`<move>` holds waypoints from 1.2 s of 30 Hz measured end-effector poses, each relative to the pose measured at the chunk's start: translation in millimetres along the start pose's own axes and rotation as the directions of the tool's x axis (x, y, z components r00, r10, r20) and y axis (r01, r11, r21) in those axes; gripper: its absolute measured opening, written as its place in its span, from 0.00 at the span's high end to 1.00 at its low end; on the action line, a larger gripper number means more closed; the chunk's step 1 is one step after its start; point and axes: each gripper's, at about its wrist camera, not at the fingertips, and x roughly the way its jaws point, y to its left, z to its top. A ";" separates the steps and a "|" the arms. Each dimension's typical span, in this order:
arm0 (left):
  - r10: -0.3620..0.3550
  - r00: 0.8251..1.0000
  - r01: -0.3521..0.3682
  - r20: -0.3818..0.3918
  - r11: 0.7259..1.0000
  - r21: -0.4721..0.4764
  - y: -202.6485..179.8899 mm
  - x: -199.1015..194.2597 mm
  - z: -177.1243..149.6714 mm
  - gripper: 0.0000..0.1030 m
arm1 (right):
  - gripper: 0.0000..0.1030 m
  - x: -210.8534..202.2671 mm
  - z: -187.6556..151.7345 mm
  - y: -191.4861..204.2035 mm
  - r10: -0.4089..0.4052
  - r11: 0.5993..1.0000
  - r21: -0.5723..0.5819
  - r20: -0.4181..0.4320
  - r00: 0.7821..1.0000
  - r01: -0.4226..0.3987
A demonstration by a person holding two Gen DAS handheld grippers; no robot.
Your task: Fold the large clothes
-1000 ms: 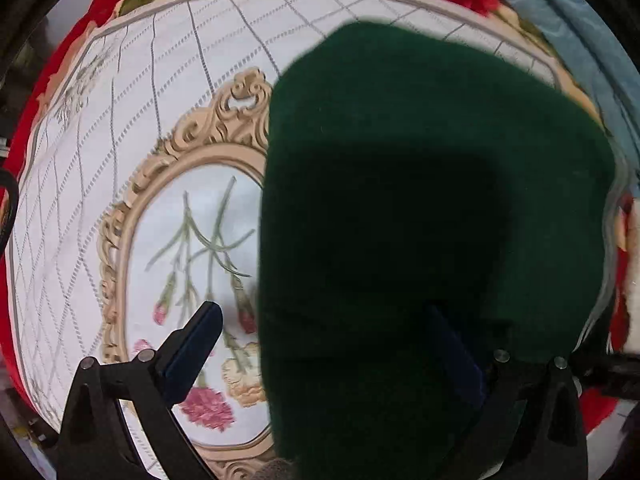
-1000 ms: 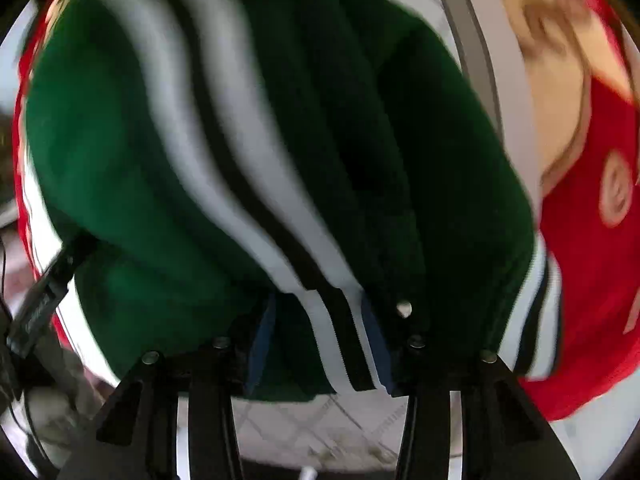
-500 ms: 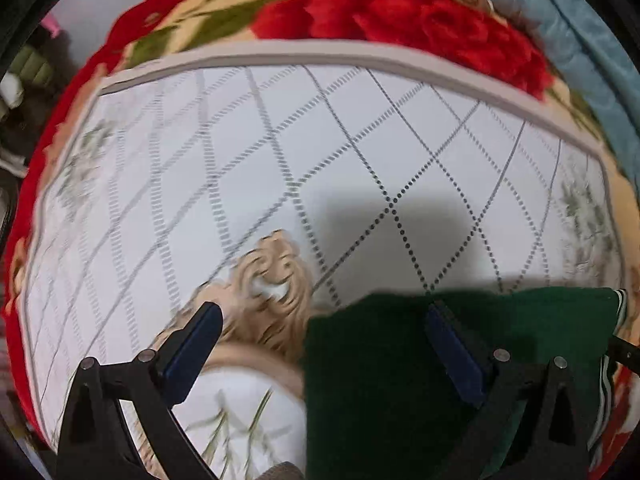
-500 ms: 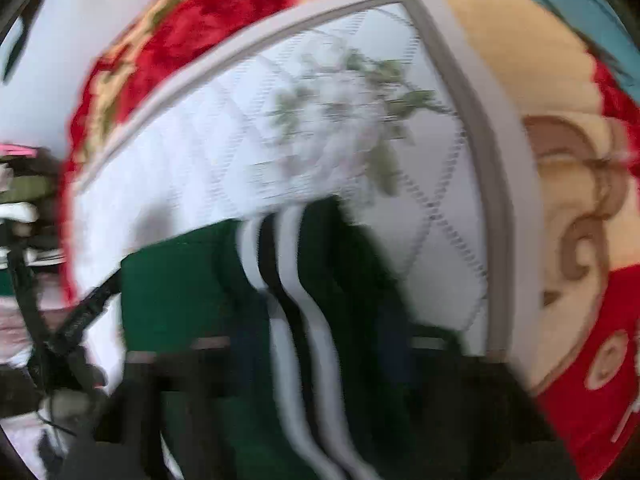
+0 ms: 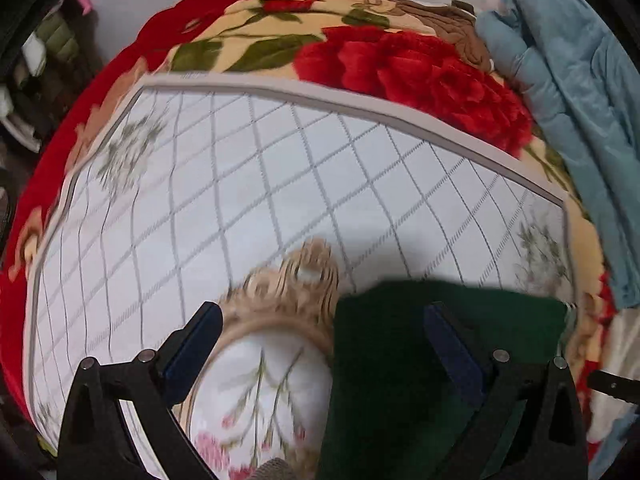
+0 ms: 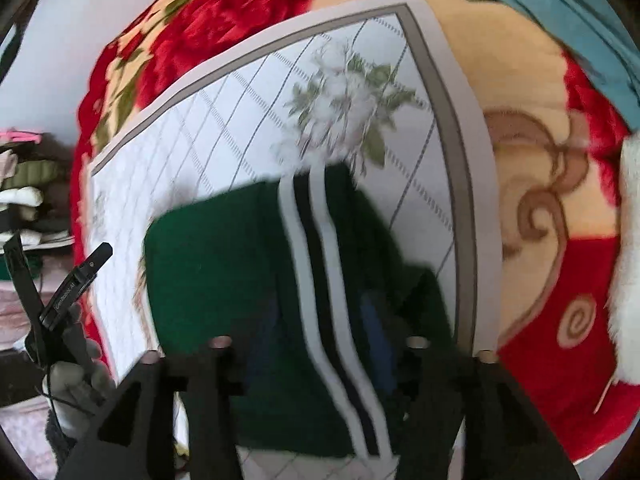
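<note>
A folded dark green garment with white and black stripes lies on a white checked mat. My left gripper is open above the garment's left edge; its right finger hovers over the green cloth and its left finger over the mat. My right gripper is low over the garment with its jaws apart, astride the striped band. The image is blurred there. The left gripper also shows in the right wrist view, at the left.
The mat lies on a red floral blanket. A light blue quilt is bunched at the right. Something white sits at the right edge. Piled clothes stand at the far left.
Both grippers have drawn back and tilted up from the garment. The green cloth filled both views a second ago; it now lies low in the frames. The right jaws have spread wider.
</note>
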 end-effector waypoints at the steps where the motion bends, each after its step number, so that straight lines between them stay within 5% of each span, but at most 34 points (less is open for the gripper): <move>1: -0.024 1.000 0.024 -0.013 1.000 -0.021 6.5 -1.5 -10.0 0.00 | 0.17 0.2 -8.0 -8.6 0.000 1.000 -0.001 0.003 1.000 0.000; 5: -0.091 0.991 0.082 -0.100 0.993 -0.089 8.8 9.1 -60.4 0.00 | 0.10 21.8 -34.6 -56.7 -0.034 0.999 0.022 0.011 0.999 0.034; 8: -0.164 0.973 0.145 -0.160 0.981 -0.126 4.9 31.1 -85.1 0.00 | 0.10 53.9 -39.2 -90.4 0.035 0.998 0.051 -0.033 0.999 -0.033; 11: -0.254 0.951 0.228 -0.178 0.961 -0.157 -2.7 43.2 -92.3 0.00 | 0.10 86.6 -32.7 -109.9 0.217 0.974 0.086 -0.073 0.974 -0.210; 13: -0.313 0.934 0.287 -0.173 0.944 -0.160 -8.3 46.9 -89.3 0.00 | 0.05 103.8 -29.0 -104.7 0.357 0.934 0.075 -0.116 0.927 -0.350; 17: -0.403 0.896 0.388 -0.184 0.914 -0.114 -26.3 52.3 -86.7 0.00 | 0.05 122.0 -23.0 -86.5 0.438 0.897 0.020 -0.164 0.884 -0.441; 18: -0.402 0.896 0.391 -0.188 0.916 -0.093 -31.0 52.3 -87.1 0.00 | 0.07 121.2 -25.2 -85.6 0.467 0.882 0.024 -0.173 0.867 -0.470; 21: -0.378 0.909 0.376 -0.178 0.926 -0.044 -33.4 50.8 -87.6 0.00 | 0.11 113.5 -35.6 -68.0 0.590 0.796 0.016 -0.247 0.769 -0.605; 22: -0.377 0.909 0.377 -0.176 0.925 -0.036 -32.8 51.4 -87.7 0.00 | 0.11 111.0 -38.7 -62.6 0.589 0.790 -0.007 -0.271 0.762 -0.613; 23: -0.385 0.905 0.386 -0.180 0.922 -0.031 -32.8 52.3 -87.2 0.00 | 0.11 113.5 -38.8 -61.8 0.574 0.801 -0.013 -0.269 0.773 -0.599; 25: -0.387 0.904 0.390 -0.182 0.921 -0.020 -34.7 56.0 -89.3 0.00 | 0.10 127.7 -40.9 -70.3 0.471 0.874 -0.007 -0.227 0.852 -0.485; 28: -0.360 0.922 0.365 -0.139 0.931 0.011 -40.9 47.4 -93.7 0.05 | 0.12 139.0 -40.9 -67.4 0.496 0.867 0.048 -0.181 0.849 -0.496; 31: -0.316 0.945 0.323 -0.085 0.941 0.098 -46.5 34.0 -91.1 0.24 | 0.38 128.9 -46.2 -56.0 0.486 0.873 0.037 -0.154 0.860 -0.486; 36: -0.327 0.942 0.334 -0.080 0.935 0.115 -45.3 22.9 -75.7 0.35 | 0.51 116.9 -55.8 -48.8 0.496 0.868 0.083 -0.125 0.859 -0.490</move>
